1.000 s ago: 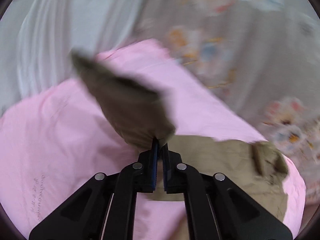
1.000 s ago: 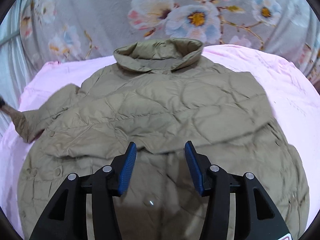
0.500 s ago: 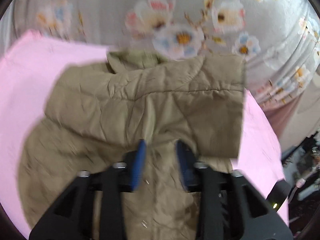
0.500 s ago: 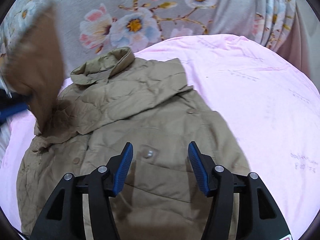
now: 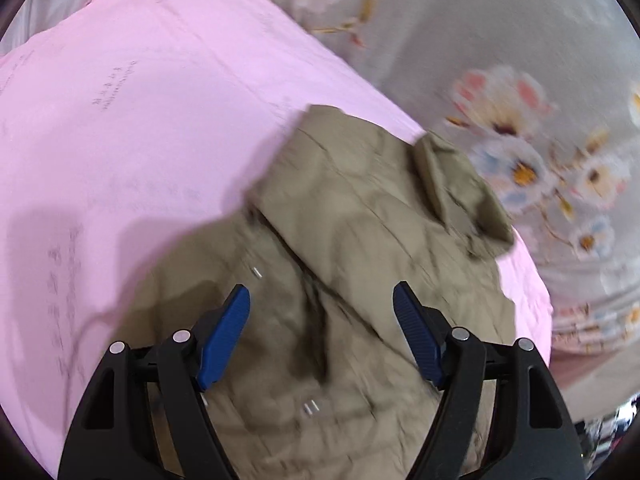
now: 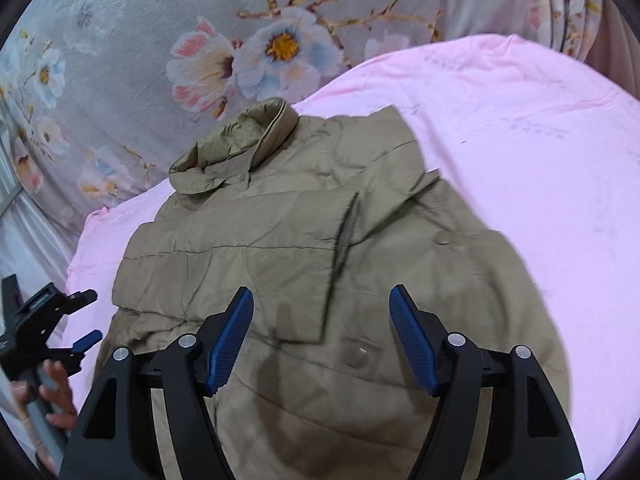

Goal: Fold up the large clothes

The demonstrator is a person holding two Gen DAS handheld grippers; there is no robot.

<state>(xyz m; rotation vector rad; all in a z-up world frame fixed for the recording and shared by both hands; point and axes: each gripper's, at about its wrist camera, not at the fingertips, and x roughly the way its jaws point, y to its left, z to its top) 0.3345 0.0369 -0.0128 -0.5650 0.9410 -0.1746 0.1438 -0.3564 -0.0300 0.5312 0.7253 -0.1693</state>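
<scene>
Hovering with jaws spread and nothing between them, the left claw (image 5: 322, 312) is hanging over the lower body of a khaki quilted jacket (image 5: 360, 260); its jaws have just been opening, and no cloth is sitting between the blue pads. The right claw (image 6: 322, 312) is doing the same above the jacket's front, its jaws also having just been opening, empty, with a snap button (image 6: 357, 354) lying on the fabric below them.

Outward from the claws, the jacket is lying on a pink sheet (image 6: 520, 140) spread over a bed. In the right wrist view both sleeves are appearing folded across the chest: one sleeve (image 6: 240, 264) is crossing from nine o'clock, its cuff edge ending near the centre, while the shoulder flap (image 6: 384, 148) at one o'clock is tucked inward. The collar (image 6: 236, 148) is standing at eleven o'clock, toward a floral bedcover (image 6: 240, 40) at twelve.

At eight o'clock in that view, a person's hand (image 6: 56, 396) is gripping the other tool's handle.

Judging by the lie of the cloth, the sleeve folds are looking finished; the long body is apparently still waiting to be folded hem to collar.
</scene>
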